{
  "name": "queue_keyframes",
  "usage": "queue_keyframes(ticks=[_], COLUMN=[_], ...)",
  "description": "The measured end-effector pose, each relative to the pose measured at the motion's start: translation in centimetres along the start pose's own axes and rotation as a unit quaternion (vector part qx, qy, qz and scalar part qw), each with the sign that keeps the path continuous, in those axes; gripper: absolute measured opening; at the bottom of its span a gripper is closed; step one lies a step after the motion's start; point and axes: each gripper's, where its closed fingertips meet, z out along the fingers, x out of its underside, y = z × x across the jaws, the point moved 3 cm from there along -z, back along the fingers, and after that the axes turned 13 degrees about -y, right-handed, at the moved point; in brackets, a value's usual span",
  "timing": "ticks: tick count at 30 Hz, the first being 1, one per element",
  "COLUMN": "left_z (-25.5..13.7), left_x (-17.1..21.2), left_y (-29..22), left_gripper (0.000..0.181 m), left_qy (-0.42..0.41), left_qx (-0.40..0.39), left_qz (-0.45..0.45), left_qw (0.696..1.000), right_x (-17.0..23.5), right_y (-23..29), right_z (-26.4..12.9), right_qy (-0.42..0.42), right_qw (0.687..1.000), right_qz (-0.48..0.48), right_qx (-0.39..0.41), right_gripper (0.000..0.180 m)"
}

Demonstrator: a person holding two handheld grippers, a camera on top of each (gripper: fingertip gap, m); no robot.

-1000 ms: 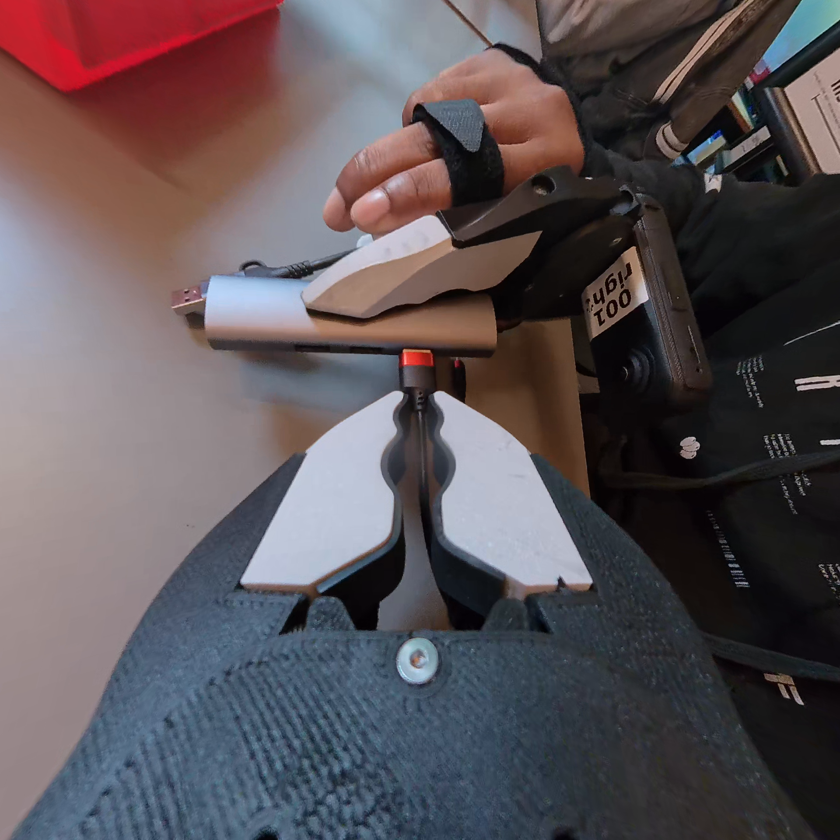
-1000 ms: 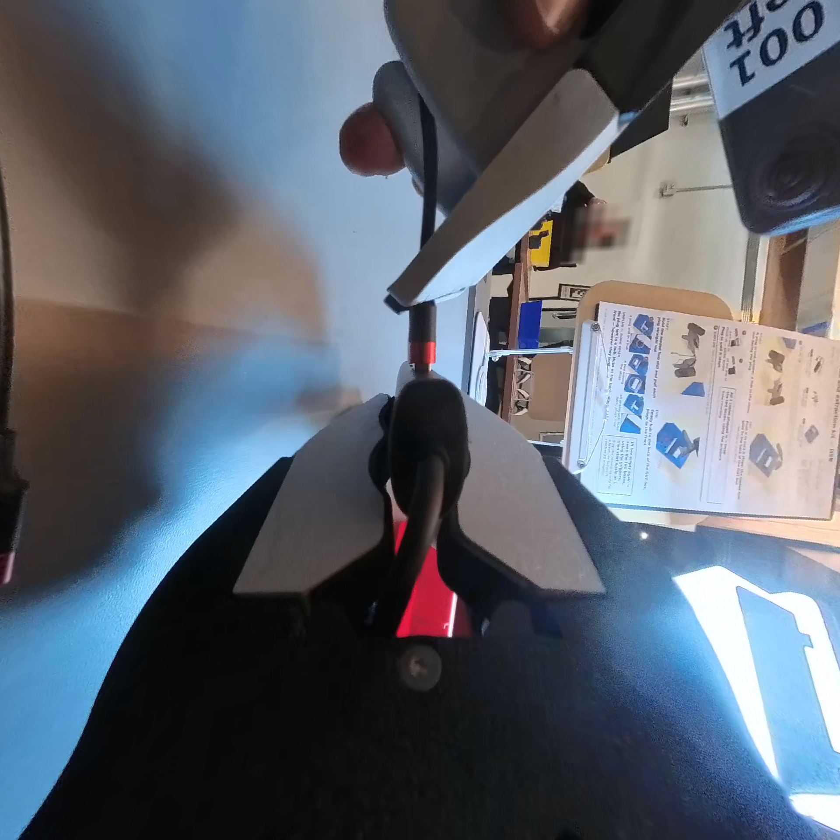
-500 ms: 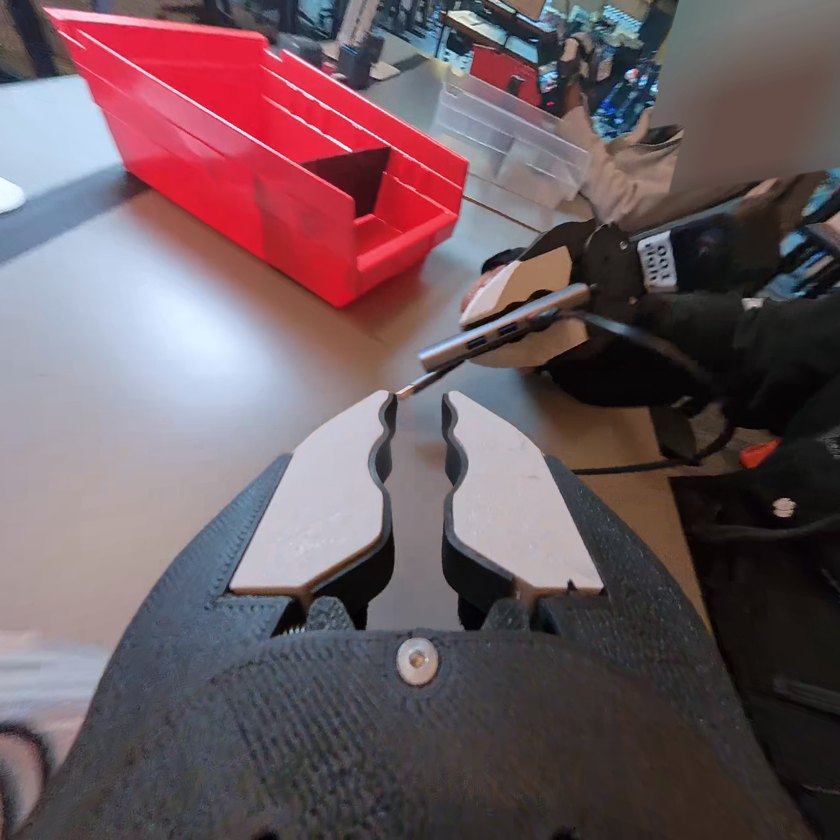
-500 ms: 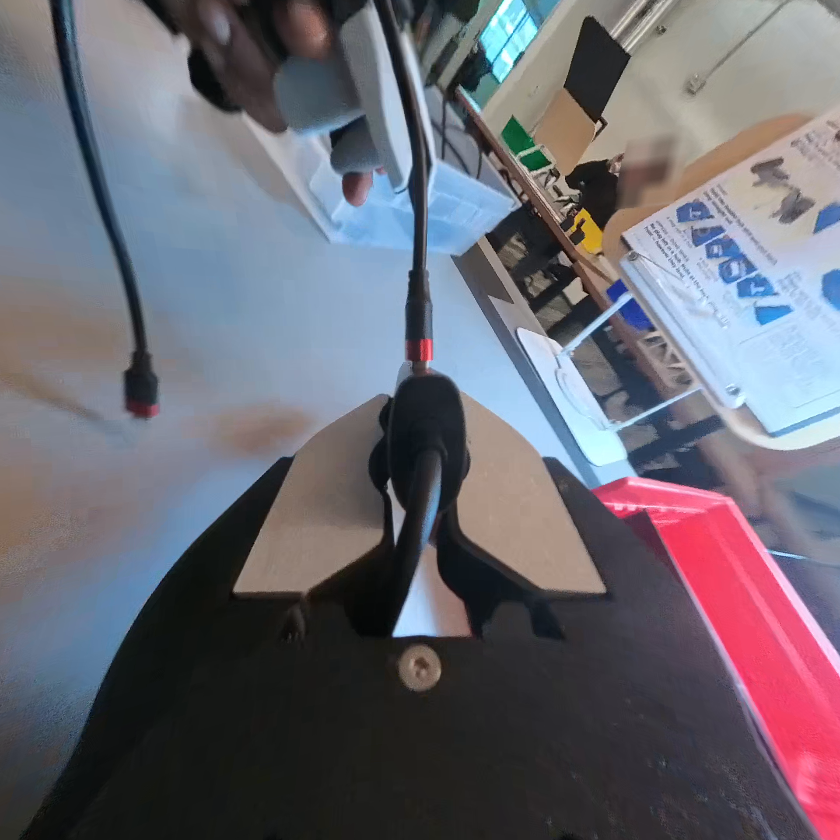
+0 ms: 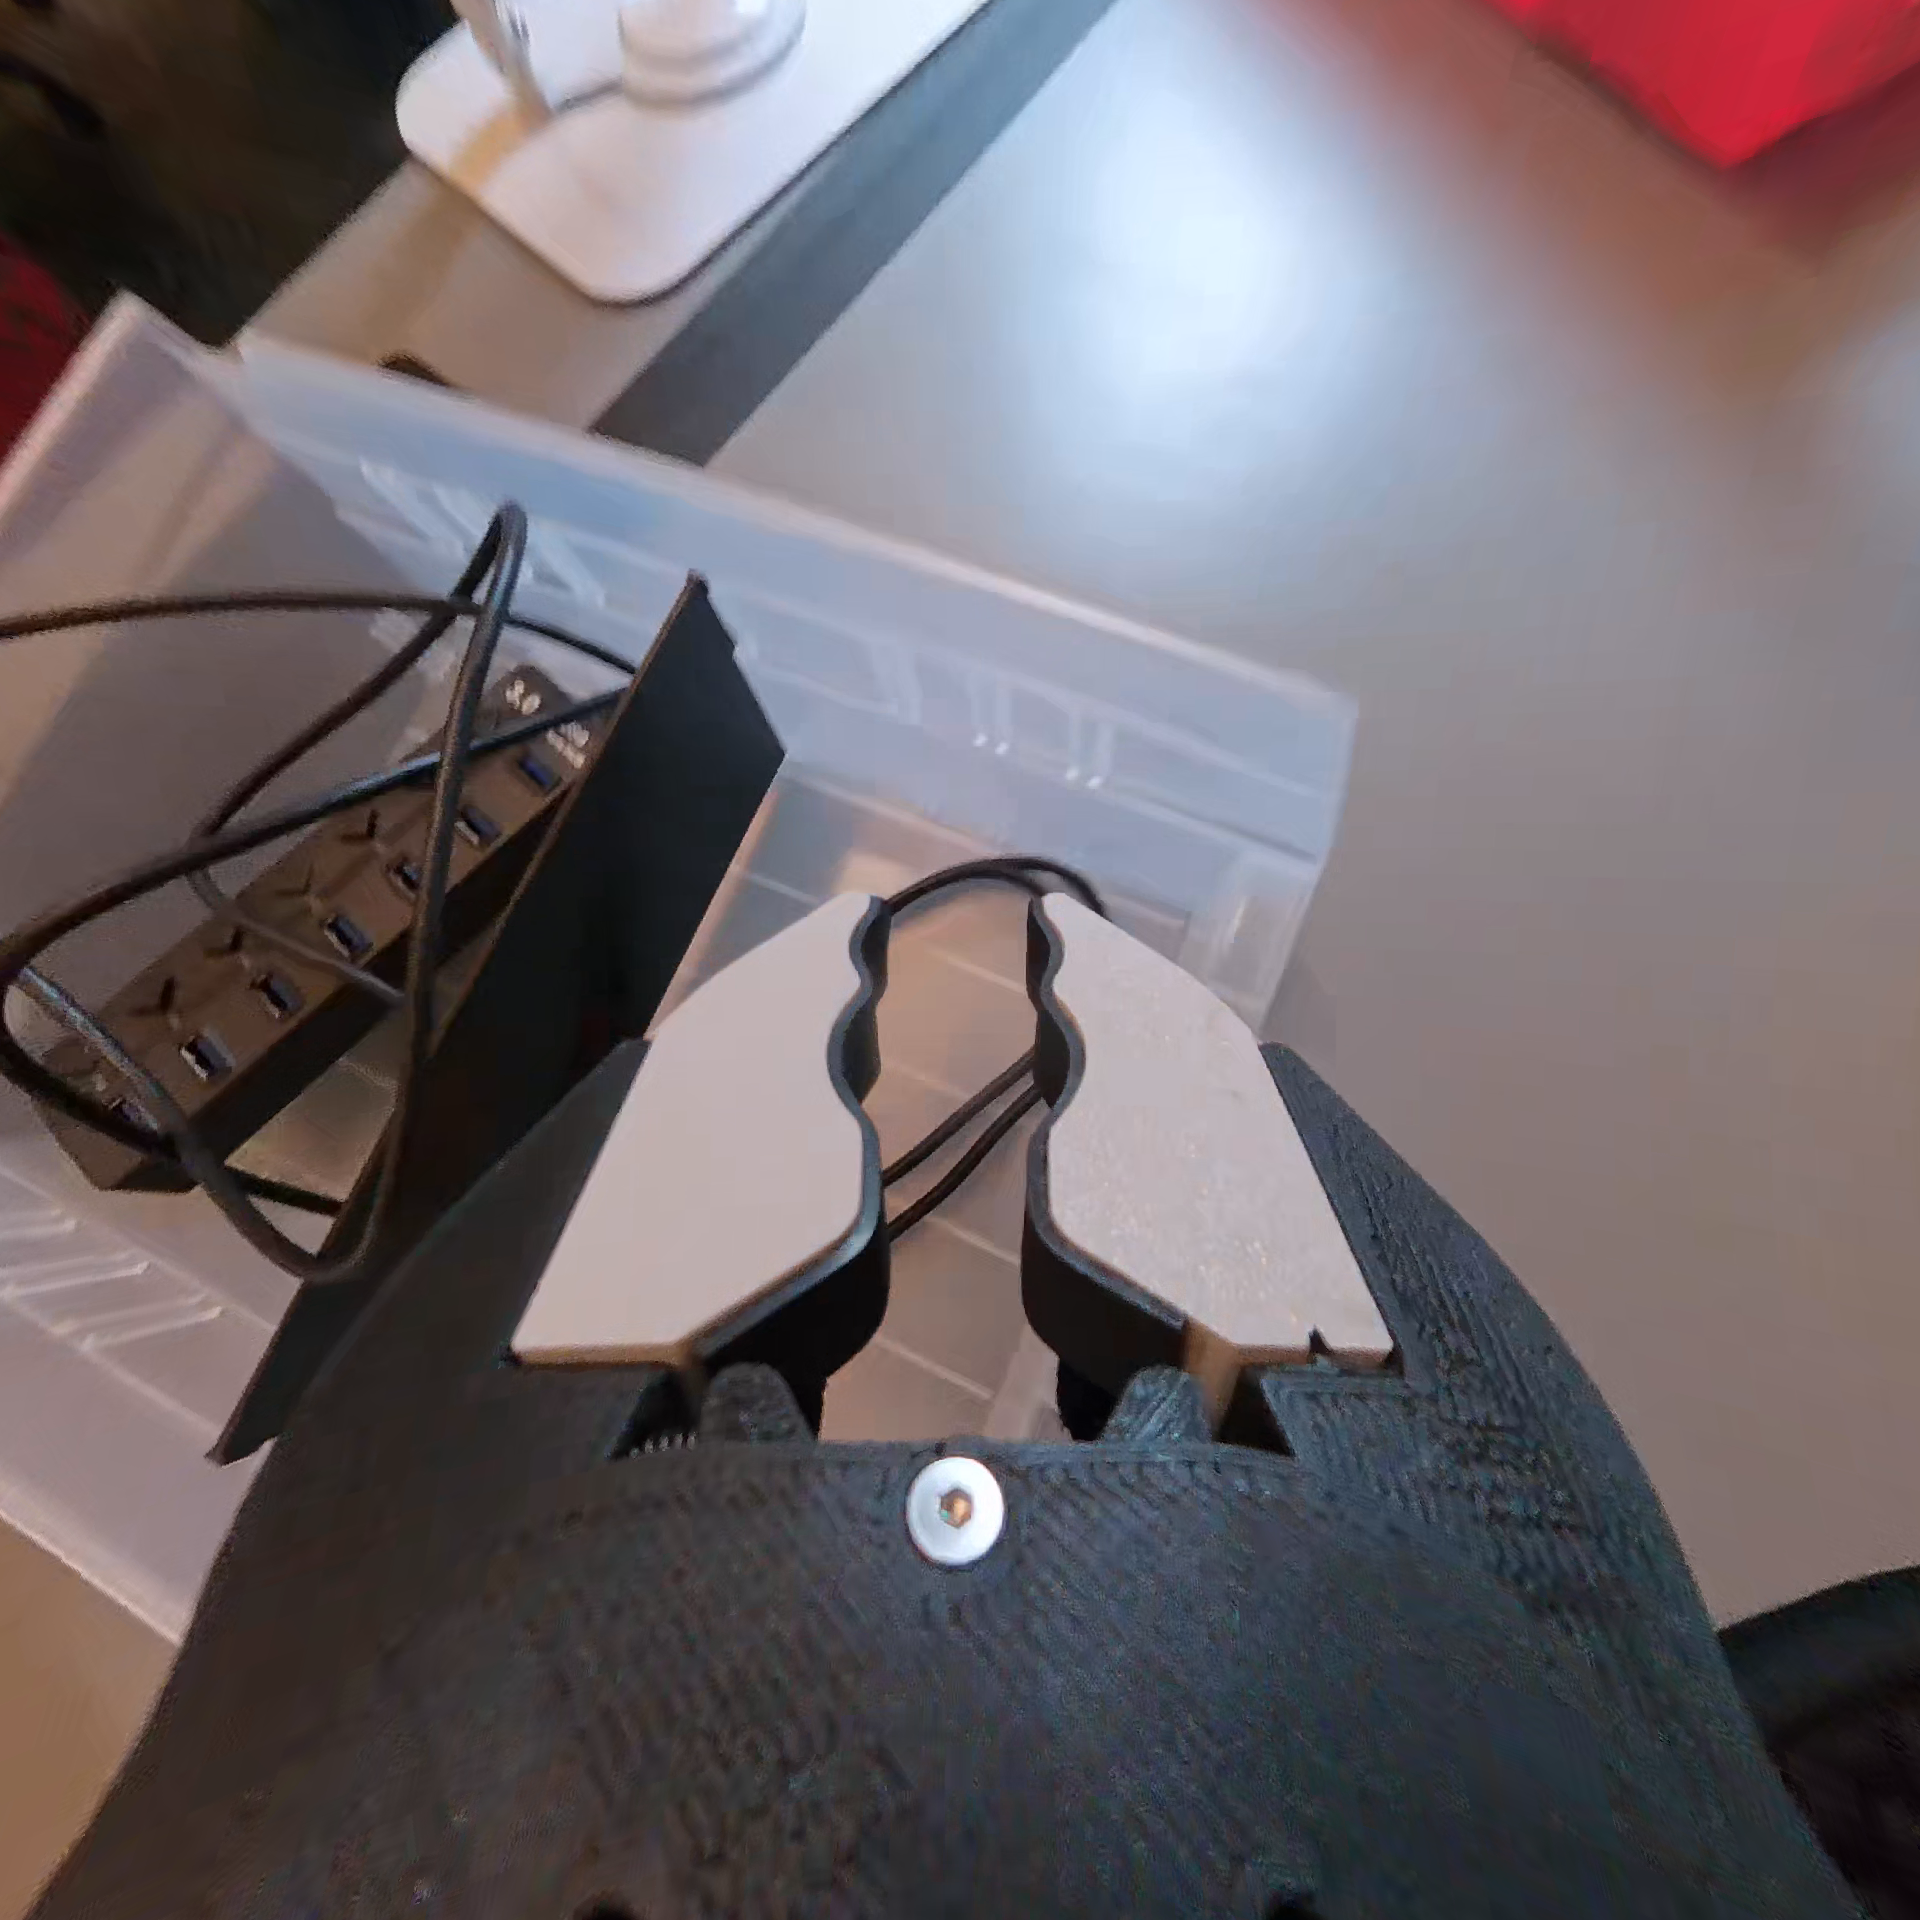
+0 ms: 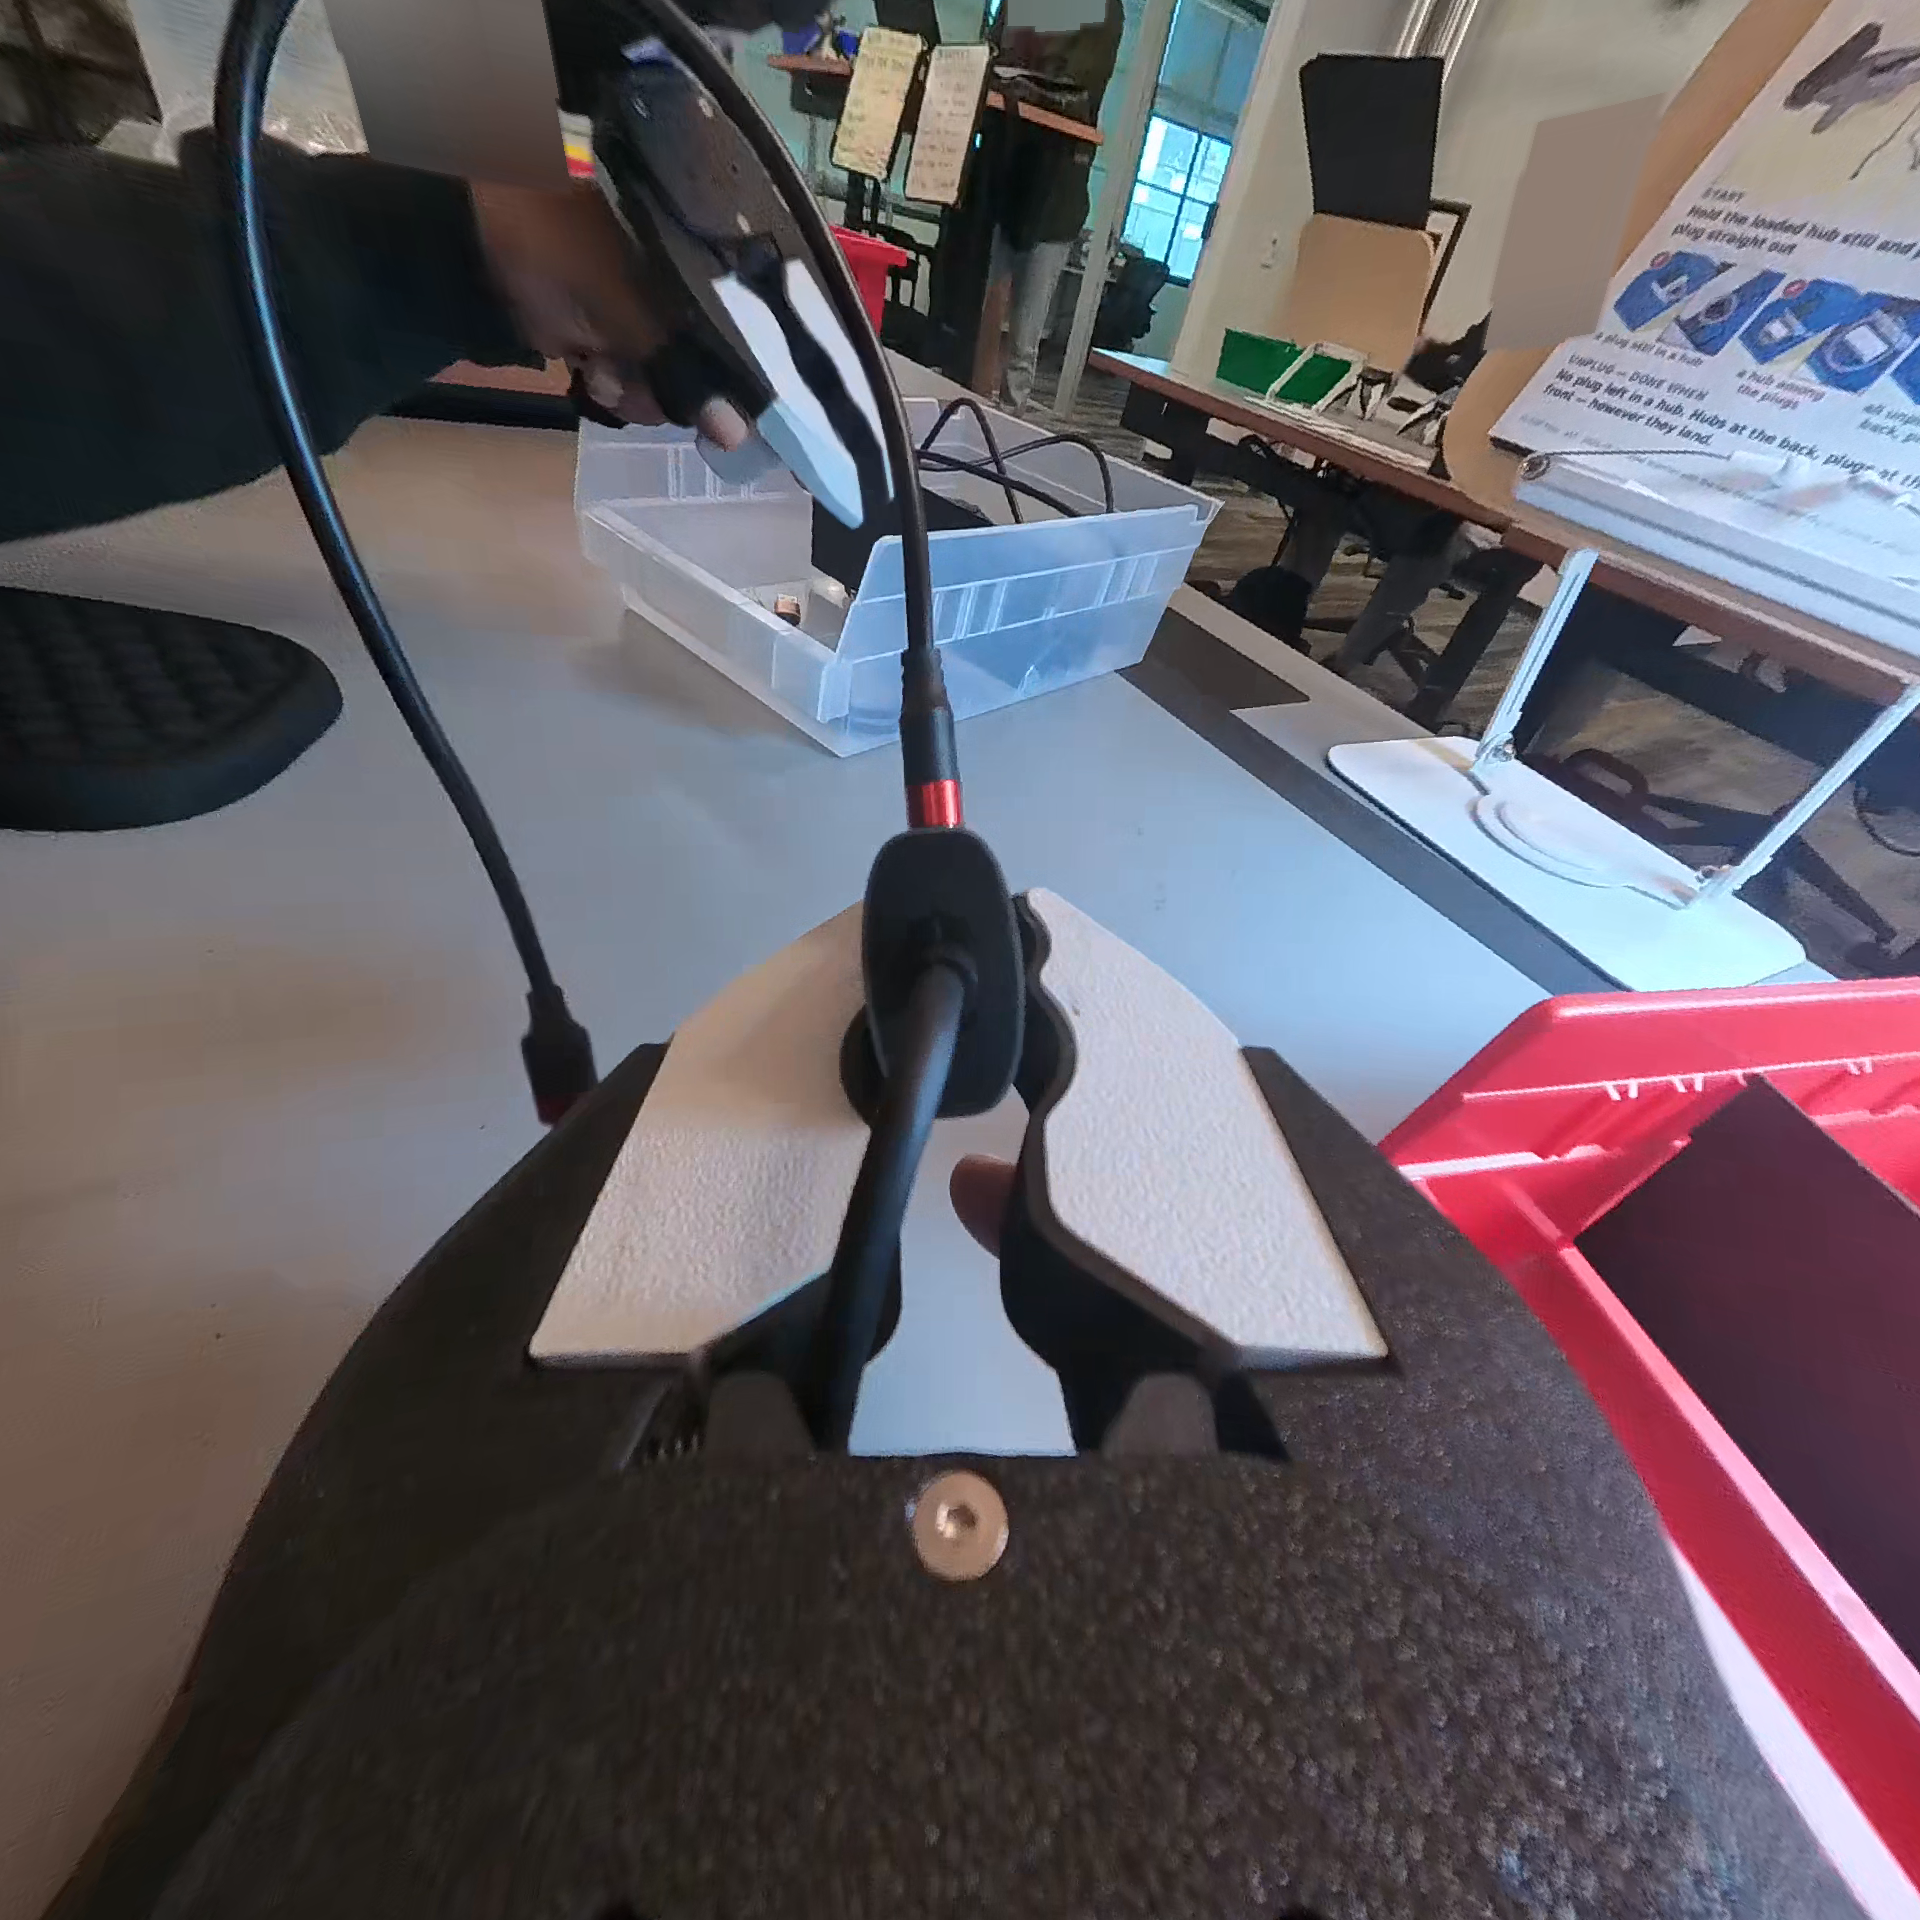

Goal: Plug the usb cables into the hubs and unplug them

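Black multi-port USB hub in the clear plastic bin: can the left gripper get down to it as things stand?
Probably yes. The left gripper hovers over the clear plastic bin with jaws open and empty, but the upright black divider panel and looped black cables draped over the black multi-port USB hub crowd the approach.

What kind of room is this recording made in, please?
Probably a shared lab or workshop, not a home. Long work tables stand in rows, sorting bins sit on the near table (a clear bin with cables, a red bin), and a printed instruction sheet on a stand faces the worker.
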Motion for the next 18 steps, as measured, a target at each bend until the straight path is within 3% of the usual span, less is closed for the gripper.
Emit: queue_keyframes(ticks=[1,11,18], left_z=[0.3,4.5,6.6], left_x=[0.5,3.2,5.1], left_y=[0.5,1.8,1.9], left_gripper=[0.024,0.026,0.026], left_qy=[0.018,0.144,0.245], left_qx=[-0.004,0.005,0.05], left_qz=[0.005,0.083,0.184], left_qw=[1.0,0.986,0.951], right_x=[-0.1,-0.2,0.0], right_y=[0.0,-0.2,0.0], right_z=[0.0,-0.2,-0.1], right_qy=[-0.001,-0.007,-0.005], right_qw=[1.0,1.0,1.0], right_qz=[-0.003,-0.002,-0.004], right_qx=[0.0,0.0,-0.008], right_gripper=[0.019,0.019,0.019])
